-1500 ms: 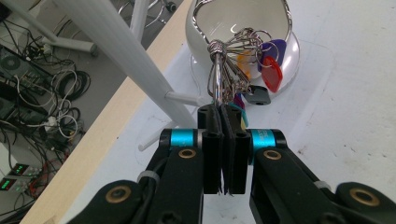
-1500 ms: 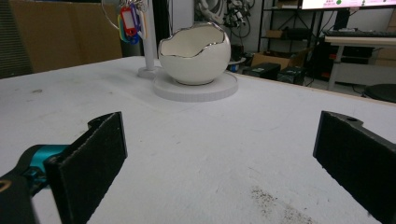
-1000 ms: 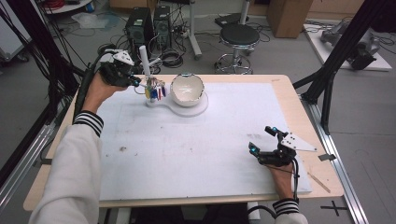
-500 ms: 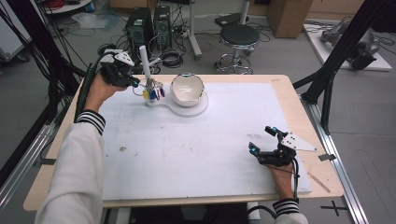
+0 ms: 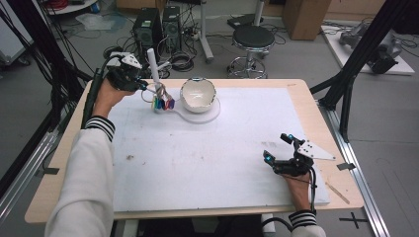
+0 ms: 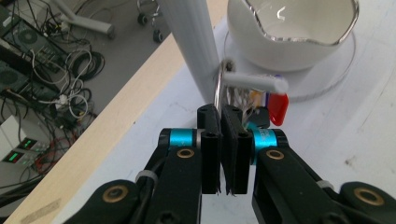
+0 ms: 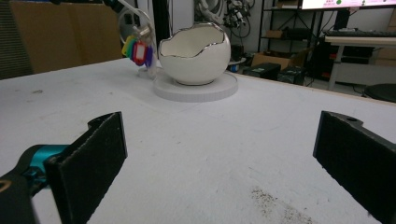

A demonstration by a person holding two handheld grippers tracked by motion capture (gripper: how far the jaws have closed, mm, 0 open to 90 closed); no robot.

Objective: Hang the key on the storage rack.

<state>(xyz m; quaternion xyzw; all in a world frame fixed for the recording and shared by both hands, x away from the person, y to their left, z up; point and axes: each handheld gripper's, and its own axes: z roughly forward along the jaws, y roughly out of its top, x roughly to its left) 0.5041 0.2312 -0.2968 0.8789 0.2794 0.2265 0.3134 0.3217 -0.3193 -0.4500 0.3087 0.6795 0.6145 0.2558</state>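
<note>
While beside bowl (image 5: 197, 95): open mat (image 5: 207, 158).

left tool (image 5: 146, 87) nudged slightly, key ring (image 6: 218, 88) pinched

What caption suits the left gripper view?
Left gripper shut on a key ring hung on a white stand, beside a bowl.

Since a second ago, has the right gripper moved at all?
No. The right gripper sits at the same spot by the white mat's right edge.
</note>
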